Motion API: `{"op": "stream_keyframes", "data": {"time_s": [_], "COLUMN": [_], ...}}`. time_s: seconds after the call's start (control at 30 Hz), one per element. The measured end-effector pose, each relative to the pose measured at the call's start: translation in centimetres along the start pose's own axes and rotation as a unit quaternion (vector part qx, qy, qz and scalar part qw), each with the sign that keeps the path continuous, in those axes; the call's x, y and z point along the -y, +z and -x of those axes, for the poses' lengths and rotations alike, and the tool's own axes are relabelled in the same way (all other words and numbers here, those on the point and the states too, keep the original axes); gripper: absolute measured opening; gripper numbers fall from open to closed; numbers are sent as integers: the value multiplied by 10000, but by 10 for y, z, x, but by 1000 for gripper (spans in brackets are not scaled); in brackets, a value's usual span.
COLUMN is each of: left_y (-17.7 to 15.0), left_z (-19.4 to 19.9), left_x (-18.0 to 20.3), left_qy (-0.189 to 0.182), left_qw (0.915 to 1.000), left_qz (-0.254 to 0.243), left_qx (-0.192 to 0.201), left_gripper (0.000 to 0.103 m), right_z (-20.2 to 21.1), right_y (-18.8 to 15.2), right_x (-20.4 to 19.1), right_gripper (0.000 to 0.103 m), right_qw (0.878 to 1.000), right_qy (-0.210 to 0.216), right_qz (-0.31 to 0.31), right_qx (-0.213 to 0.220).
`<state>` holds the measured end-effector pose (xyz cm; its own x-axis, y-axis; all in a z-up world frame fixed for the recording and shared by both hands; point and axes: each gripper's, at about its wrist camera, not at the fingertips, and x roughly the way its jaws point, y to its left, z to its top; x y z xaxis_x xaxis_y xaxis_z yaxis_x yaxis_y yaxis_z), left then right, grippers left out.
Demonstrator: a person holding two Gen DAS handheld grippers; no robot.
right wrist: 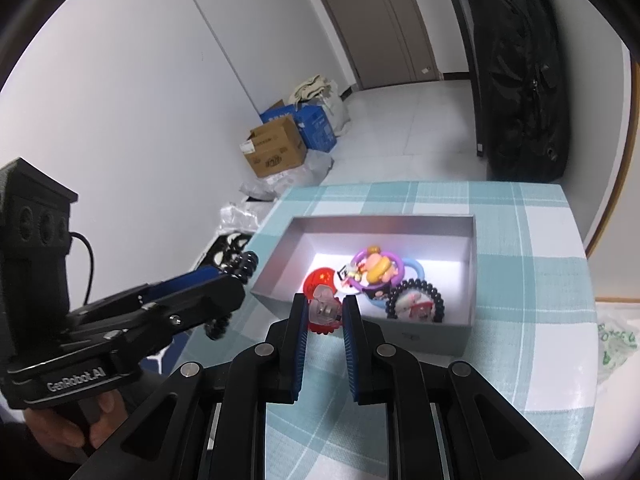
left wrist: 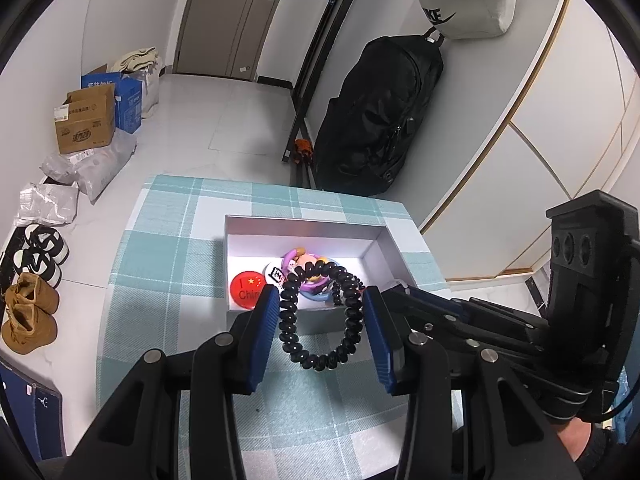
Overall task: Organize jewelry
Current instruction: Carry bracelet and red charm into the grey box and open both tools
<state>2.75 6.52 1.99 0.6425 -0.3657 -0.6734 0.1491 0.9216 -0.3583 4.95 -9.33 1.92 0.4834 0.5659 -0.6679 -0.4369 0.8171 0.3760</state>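
Left wrist view, entry one: the left gripper (left wrist: 320, 300), jaws part-spread, with a black beaded bracelet (left wrist: 320, 316) hanging between the two blue pads. We judge it held, stretched across the pads from inside or caught on them; the exact contact we cannot tell. The loop hangs over the near wall of the grey box (left wrist: 304, 224), its upper part in line with the box interior, its lower part over the checked cloth of the counter (left wrist: 168, 240).

Right wrist view, entry two: the right gripper (right wrist: 325, 312), jaws nearly pressed together, pinching a small pale pink translucent piece (right wrist: 325, 309), possibly a ring or clip. It sits at the fingertips just above the near wall of the box, over the box's left end.

Already inside the box:
- a red round badge (left wrist: 246, 286) with a flag, at the left end;
- a small black-and-white piece (left wrist: 277, 273) beside it;
- a purple ring with cartoon charm (right wrist: 374, 268), middle;
- a second black bead bracelet (right wrist: 416, 300) encircling a picture badge, to the right.

Progress, as we judge it: several pieces are stowed; two are in hand and not yet set down. We see no further loose jewelry on the counter.
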Motion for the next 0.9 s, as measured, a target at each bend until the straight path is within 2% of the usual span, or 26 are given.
{"op": "stream_keyframes", "data": {"time_s": [0.47, 0.9], "left_y": [17, 30], "left_z": [-31, -63], "left_x": [-1, -8], "left_qy": [-61, -25], "left_qw": [9994, 9975], "left_qz": [263, 494], "left_qx": [-233, -512], "left_gripper": [37, 37], "right_z": [-1, -21], "right_y": [22, 35], "right_x": [21, 44], "right_gripper": [16, 16], "right_qw": [9993, 9983], "right_qy": [200, 184], "right_qz": [-287, -544], "right_qx": [159, -22]}}
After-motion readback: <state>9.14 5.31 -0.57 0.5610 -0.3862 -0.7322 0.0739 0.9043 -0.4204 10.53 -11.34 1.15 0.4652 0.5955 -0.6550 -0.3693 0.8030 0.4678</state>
